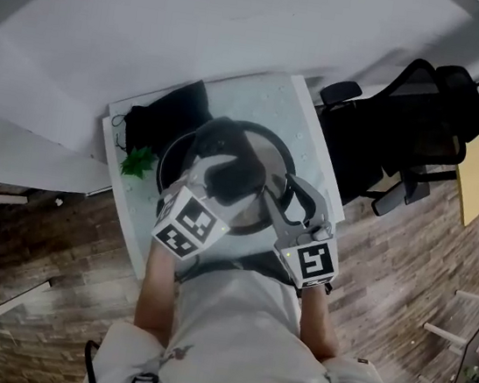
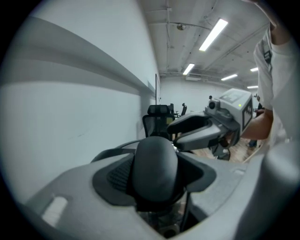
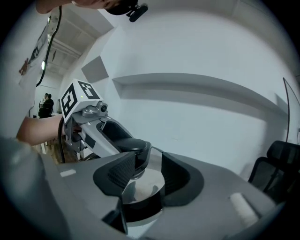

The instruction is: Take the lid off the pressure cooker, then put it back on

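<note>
Here, both my forearms reach forward over the table (image 1: 307,116), angled slightly down. My left gripper (image 1: 228,176) clamps the black knob (image 2: 157,164) of the lid (image 1: 270,153); my right gripper (image 1: 285,197), just beside, pinches the lid's shiny rim.

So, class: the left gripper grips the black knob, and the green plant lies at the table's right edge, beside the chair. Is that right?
Not quite. The head view shows the plant at the table's left edge, away from the chair. The left gripper does grip the knob.
</note>
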Demonstrator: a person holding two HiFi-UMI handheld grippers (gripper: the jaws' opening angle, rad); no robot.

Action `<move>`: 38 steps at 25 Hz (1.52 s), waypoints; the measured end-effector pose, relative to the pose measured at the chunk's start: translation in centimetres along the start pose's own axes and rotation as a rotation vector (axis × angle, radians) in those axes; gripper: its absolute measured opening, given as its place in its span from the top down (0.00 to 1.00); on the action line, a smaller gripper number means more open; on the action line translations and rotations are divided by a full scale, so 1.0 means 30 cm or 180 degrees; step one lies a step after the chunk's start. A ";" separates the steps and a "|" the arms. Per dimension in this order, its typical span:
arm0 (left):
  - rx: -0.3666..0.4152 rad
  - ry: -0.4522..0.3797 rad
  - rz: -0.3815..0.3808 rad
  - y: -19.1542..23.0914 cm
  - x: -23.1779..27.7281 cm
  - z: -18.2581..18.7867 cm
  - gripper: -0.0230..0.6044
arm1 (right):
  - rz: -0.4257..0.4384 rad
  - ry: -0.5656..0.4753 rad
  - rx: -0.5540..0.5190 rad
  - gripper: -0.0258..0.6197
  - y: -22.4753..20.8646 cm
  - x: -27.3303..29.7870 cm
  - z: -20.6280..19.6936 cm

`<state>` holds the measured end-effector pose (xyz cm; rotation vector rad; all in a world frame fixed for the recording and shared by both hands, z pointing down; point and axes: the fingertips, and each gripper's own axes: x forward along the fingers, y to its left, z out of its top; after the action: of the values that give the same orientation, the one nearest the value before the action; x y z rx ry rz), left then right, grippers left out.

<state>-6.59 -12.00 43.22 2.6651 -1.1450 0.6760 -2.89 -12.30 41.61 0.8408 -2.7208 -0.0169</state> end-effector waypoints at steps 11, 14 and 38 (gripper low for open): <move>0.0026 0.0015 -0.0035 -0.168 0.209 0.100 0.52 | -0.0047 -0.0002 0.0060 0.68 -0.160 -0.183 -0.083; 0.0020 0.0015 -0.0068 -0.223 0.277 0.121 0.52 | -0.0117 0.0021 0.0084 0.68 -0.215 -0.234 -0.115; 0.0024 0.0433 -0.0388 -0.485 0.652 -0.085 0.52 | -0.0380 0.0569 0.0332 0.68 -0.364 -0.437 -0.532</move>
<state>14.83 -13.74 54.99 2.6228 -0.9391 0.8262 17.92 -12.91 52.25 0.9832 -2.5200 0.1685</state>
